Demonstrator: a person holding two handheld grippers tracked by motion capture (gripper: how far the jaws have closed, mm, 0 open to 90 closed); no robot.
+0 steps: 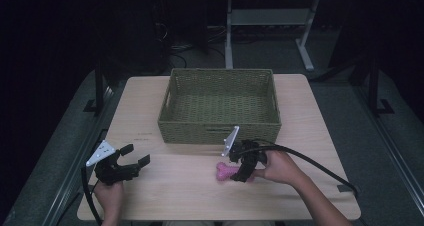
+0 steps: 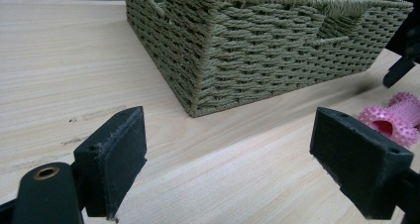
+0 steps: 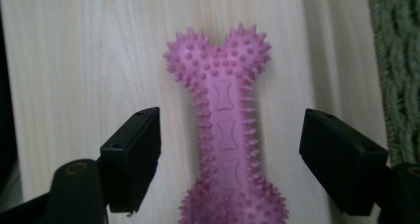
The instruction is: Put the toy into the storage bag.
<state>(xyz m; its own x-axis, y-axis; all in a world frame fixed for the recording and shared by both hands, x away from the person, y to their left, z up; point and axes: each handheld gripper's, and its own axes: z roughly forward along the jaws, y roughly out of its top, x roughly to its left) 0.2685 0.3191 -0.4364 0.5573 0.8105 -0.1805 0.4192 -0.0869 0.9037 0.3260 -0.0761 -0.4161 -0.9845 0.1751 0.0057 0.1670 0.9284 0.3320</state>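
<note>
- Two grippers are working over the wooden table [image 1: 150, 196], and the step in hand looks like picking up the pink bone toy [image 3: 229, 135] so that it can go into the woven basket [image 1: 220, 106].
- The right gripper [image 3: 230, 154] is hovering over the toy with its jaws spread wide, one on each side of the narrow shaft and neither touching it; nothing is being gripped.
- In the high view that right gripper [image 1: 243, 167] is sitting just in front of the basket's near wall, with the toy [image 1: 225, 171] lying flat on the table beside the basket, not in it.
- The left gripper [image 1: 131, 162] is resting near the table's left front edge, well apart from the toy, its jaws gaping and holding nothing; its own view is facing a corner of the basket [image 2: 257, 50], with the toy [image 2: 393, 120] at the far right.
- The next move, as I judge it, is calling for the right gripper to lower and close squarely on the shaft, then lift clear of the basket rim.
- The toy is showing as a bright pink bone with two rounded lobes at each end, covered in short soft-looking spikes, with three small bone outlines embossed along its shaft; the spikes may be giving the pads a springy, slightly slippery hold.
</note>
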